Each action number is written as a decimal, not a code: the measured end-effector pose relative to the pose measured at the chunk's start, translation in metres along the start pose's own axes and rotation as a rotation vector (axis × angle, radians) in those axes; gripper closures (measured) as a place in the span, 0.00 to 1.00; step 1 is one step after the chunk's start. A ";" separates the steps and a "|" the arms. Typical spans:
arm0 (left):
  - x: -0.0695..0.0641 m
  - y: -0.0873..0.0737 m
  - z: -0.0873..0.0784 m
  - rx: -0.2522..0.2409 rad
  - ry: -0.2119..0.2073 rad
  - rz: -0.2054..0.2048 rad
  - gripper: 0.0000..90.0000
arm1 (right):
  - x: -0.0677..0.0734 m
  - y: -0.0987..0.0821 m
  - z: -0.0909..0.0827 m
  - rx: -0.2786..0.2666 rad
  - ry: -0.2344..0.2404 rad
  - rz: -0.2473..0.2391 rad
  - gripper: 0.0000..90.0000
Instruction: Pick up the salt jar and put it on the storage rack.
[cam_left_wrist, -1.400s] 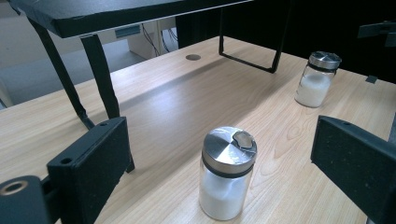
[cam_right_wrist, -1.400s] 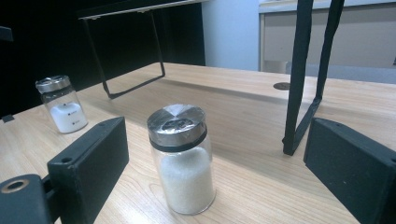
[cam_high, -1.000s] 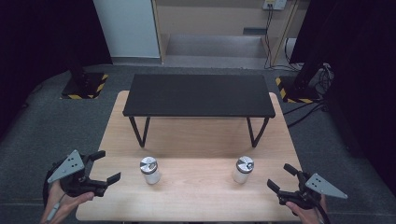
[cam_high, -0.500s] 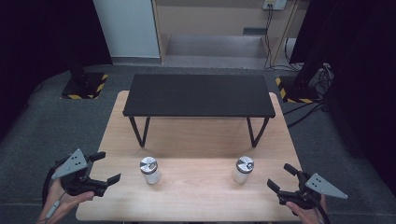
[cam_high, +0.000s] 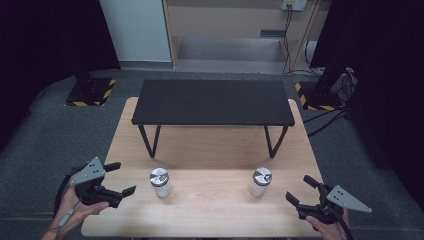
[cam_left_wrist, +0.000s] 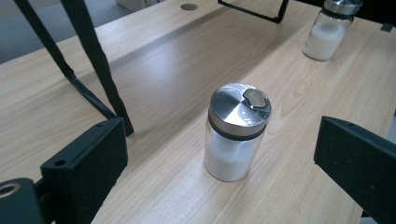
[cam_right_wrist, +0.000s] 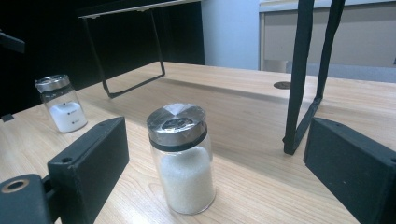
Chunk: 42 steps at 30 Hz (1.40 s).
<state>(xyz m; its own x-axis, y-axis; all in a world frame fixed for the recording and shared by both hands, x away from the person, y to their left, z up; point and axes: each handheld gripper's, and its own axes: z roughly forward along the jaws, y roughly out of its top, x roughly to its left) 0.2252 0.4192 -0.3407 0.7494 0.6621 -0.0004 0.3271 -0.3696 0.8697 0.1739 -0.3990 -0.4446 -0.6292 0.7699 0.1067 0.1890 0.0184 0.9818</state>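
Two glass shakers with metal lids and white powder stand on the wooden table (cam_high: 210, 150). My left gripper (cam_high: 122, 178) is open at the table's left edge, just left of the left shaker (cam_high: 160, 182) and not touching it. In the left gripper view that shaker (cam_left_wrist: 236, 133) stands ahead, between the wide black fingers (cam_left_wrist: 88, 163). My right gripper (cam_high: 298, 189) is open to the right of the right shaker (cam_high: 260, 181). In the right gripper view this shaker (cam_right_wrist: 183, 158) stands just ahead of the fingers (cam_right_wrist: 91, 158), untouched.
A low black shelf (cam_high: 212, 102) on thin metal legs stands across the far half of the table; its legs (cam_right_wrist: 306, 74) rise close behind the shakers. The other shaker shows farther off in each gripper view (cam_left_wrist: 327, 32) (cam_right_wrist: 63, 102). Grey floor surrounds the table.
My left gripper has shifted a little to the right, toward the left shaker. The right gripper and both shakers have stayed where they were.
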 end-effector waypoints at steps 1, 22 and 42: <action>0.000 0.001 0.002 0.006 -0.004 0.003 0.02 | 0.000 0.000 0.000 0.000 -0.001 0.000 0.07; 0.000 0.028 0.069 0.108 -0.094 0.067 0.05 | -0.001 -0.001 0.000 -0.002 0.001 0.000 0.07; 0.005 0.013 0.107 0.104 -0.115 0.077 0.36 | -0.002 -0.002 -0.001 -0.005 0.000 0.003 0.08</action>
<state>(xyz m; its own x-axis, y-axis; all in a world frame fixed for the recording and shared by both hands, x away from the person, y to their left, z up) 0.2949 0.3478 -0.3828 0.8336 0.5524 0.0025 0.3194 -0.4857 0.8137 0.1737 -0.4009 -0.4463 -0.6288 0.7697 0.1101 0.1875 0.0127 0.9822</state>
